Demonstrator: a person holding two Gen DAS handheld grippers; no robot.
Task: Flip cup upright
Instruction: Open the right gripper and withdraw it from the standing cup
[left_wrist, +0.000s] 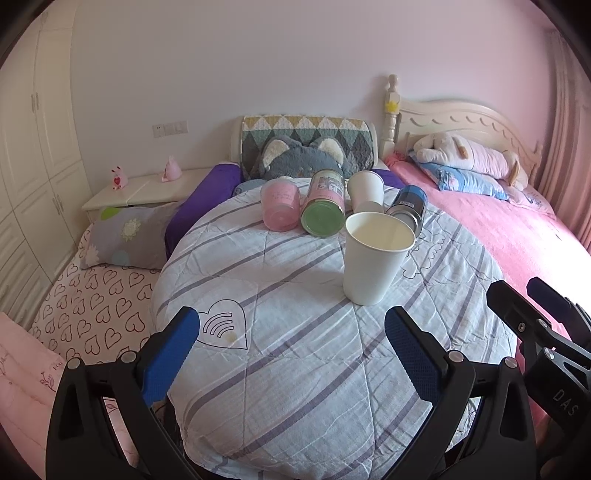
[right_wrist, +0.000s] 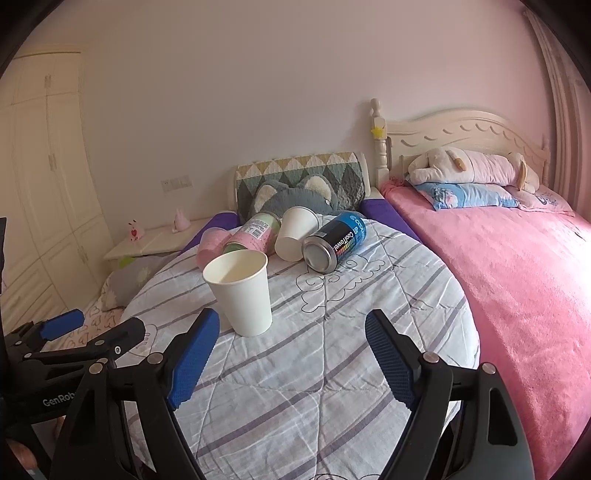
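Note:
A white paper cup (left_wrist: 373, 258) stands upright, mouth up, on the striped quilt (left_wrist: 295, 350); it also shows in the right wrist view (right_wrist: 242, 291). A second white paper cup (left_wrist: 365, 192) lies on its side behind it, also in the right wrist view (right_wrist: 295, 232). My left gripper (left_wrist: 291, 332) is open and empty, a short way in front of the upright cup. My right gripper (right_wrist: 291, 336) is open and empty, just in front and right of that cup.
Lying on the quilt behind the cups are a pink jar (left_wrist: 280, 205), a green-bottomed can (left_wrist: 323, 206) and a blue can (right_wrist: 334, 240). A grey cat cushion (left_wrist: 299, 158) sits at the headboard. A pink bed (right_wrist: 517, 280) lies to the right, a nightstand (left_wrist: 147, 190) to the left.

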